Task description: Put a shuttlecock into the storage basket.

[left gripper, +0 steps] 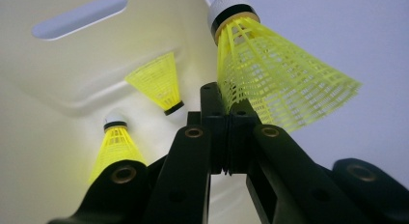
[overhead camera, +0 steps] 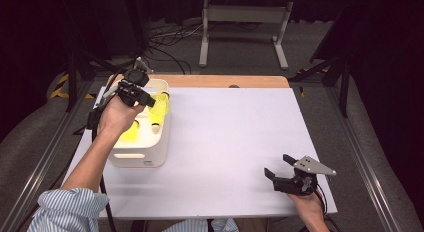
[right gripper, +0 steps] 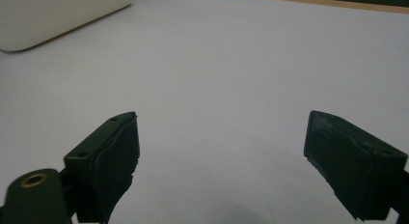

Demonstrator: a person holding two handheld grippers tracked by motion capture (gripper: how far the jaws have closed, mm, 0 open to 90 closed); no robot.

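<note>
My left gripper [overhead camera: 142, 96] hovers over a white bin [overhead camera: 137, 157] at the table's left. In the left gripper view its jaws [left gripper: 224, 105] are pressed together on the skirt edge of a yellow shuttlecock [left gripper: 275, 74], whose white cork points away from me. Two more yellow shuttlecocks lie inside the bin [left gripper: 62, 74]: one near the far wall [left gripper: 156, 81] and one closer, cork up [left gripper: 115, 147]. In the high view the held shuttlecock [overhead camera: 160, 106] hangs above the bin's right side. My right gripper [overhead camera: 276, 164] rests low near the table's front right, jaws wide apart with nothing between them [right gripper: 222, 137].
A white sheet [overhead camera: 230, 137] covers the table, with a wooden strip [overhead camera: 225, 81] along its far edge. The bin's corner [right gripper: 58, 16] shows far off in the right gripper view. Metal stands and cables sit on the floor beyond the table.
</note>
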